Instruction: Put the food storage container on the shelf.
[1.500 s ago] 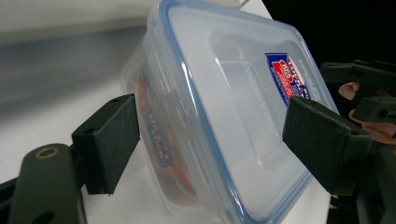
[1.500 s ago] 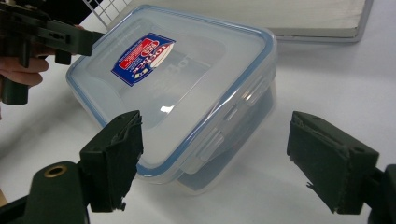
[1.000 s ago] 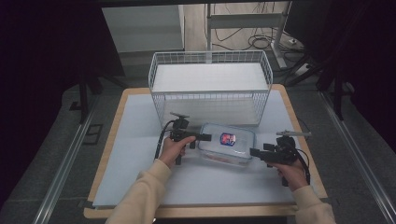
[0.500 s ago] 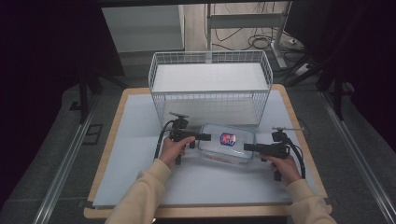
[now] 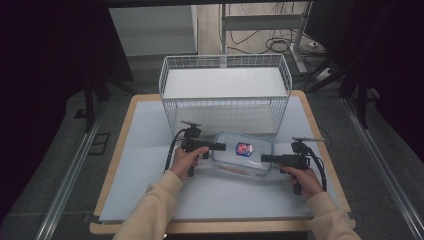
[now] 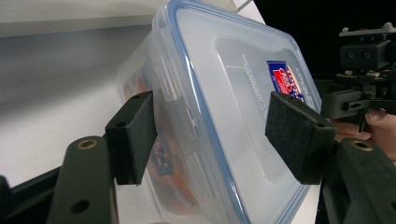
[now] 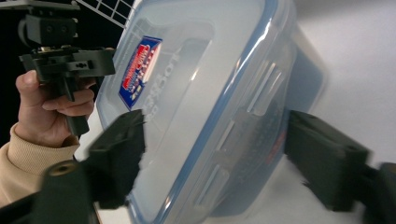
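On the pale tabletop (image 5: 150, 150) before the wire basket (image 5: 225, 95), the lidded plastic container (image 5: 243, 159) lies unlifted: left gripper (image 5: 220, 147) just closing around its end, right gripper (image 5: 265, 159) straddling it unclamped.

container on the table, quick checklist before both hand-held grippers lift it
1. Lid on the container: ok, the blue-rimmed lid sits flat on top.
2. Left hand-held gripper around its end: ok, a pad on each side of the lid edge; its jaws have just been closing.
3. Left pads pressing: cannot tell, the contact is not clear.
4. Right hand-held gripper around the other end: ok, but the jaws stand wide and apart from the walls, so no grip.
5. Basket behind: ok, upright, open top.
6. Container level on the table: ok in the high view.
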Tool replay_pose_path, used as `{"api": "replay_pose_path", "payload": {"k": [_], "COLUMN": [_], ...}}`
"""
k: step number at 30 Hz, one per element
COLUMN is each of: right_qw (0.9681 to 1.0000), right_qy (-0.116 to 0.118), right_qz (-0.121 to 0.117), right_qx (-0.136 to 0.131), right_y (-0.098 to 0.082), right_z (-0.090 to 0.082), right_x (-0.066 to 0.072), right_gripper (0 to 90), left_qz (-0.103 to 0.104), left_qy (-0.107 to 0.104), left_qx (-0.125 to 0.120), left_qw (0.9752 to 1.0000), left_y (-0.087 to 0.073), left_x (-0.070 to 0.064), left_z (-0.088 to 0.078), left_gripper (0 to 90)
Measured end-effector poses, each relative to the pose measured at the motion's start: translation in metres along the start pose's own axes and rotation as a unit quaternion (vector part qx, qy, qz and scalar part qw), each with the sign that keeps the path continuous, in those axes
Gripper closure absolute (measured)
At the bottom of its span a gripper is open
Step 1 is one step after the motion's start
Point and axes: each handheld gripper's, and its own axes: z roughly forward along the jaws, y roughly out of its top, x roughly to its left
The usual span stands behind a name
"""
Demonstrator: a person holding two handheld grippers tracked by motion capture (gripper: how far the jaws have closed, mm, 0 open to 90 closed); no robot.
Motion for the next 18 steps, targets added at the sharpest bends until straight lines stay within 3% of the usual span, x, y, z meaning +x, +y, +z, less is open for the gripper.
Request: {"api": "replay_pose_path", "payload": {"k": [4, 6, 13, 18], "right_qw": [1.0000, 0.9998, 0.9996, 0.9996], "right_qy": [0.001, 0.001, 0.012, 0.009], "right_qz": [0.002, -0.001, 0.011, -0.002], "right_qx": [-0.004, -0.019, -0.021, -0.026], "right_y": [0.000, 0.001, 0.000, -0.002], "right_z": [-0.002, -0.010, -0.014, -0.017], "right_x": [0.000, 0.001, -0.002, 0.003], "right_gripper": [24.7, 38.8, 43.5, 46.2], "left_qz": [0.001, 0.005, 0.011, 0.020], "left_qy": [0.000, 0.001, 0.005, 0.008], "left_qx": [-0.001, -0.003, -0.015, -0.024], "left_qw": [1.0000, 1.0000, 0.9998, 0.9995], "left_y": [0.000, 0.000, -0.004, -0.008], "left_x": [0.000, 0.000, -0.002, -0.007], "left_z": [0.000, 0.000, -0.002, -0.006], "left_gripper": [34.7, 34.6, 36.0, 38.1]}}
